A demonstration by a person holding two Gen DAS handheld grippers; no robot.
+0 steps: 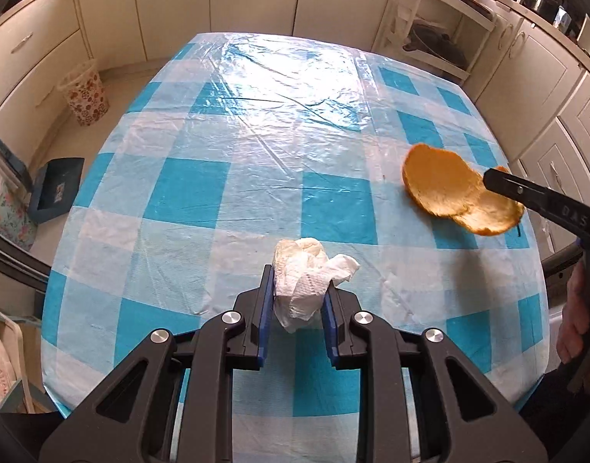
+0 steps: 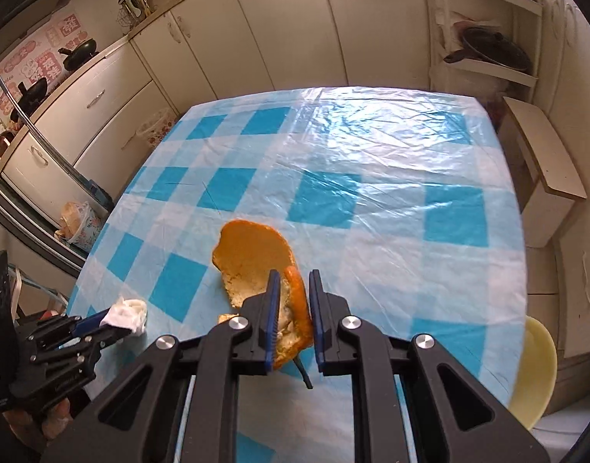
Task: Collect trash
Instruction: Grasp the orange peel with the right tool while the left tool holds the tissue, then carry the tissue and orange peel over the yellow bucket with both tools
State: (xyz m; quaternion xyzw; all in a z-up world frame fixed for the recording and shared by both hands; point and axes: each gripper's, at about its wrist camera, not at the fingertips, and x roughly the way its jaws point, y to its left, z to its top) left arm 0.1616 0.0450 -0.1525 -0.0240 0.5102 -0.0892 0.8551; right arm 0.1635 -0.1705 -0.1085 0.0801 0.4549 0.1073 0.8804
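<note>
Far left, on the floor by the cabinets: a flowered bin (image 1: 85,96), well apart from everything held, likely the drop point. Left hand-held gripper (image 1: 298,301) pinching a crumpled paper napkin (image 1: 302,281) between blue pads (image 1: 266,308), lifted off the checked surface (image 1: 256,142). Soft wad, only partly squeezed, a loose flap sticking out to the right; could slide free on a quick swing toward the bin, or shed a torn piece. Further right, right hand-held gripper (image 2: 293,308) closed on an orange peel (image 2: 252,254), gripped near one edge, most of the peel hanging out ahead of the fingers (image 2: 272,308). Peel looks like two overlapping pieces in the left view; cannot tell whether both are truly clamped, so one may drop back onto the surface. Curved, slick skin, thin rim: risk of pivoting or cracking under pressure. Long carry with both loads raised: bumping the surface edge or missing the bin a fair worry.
</note>
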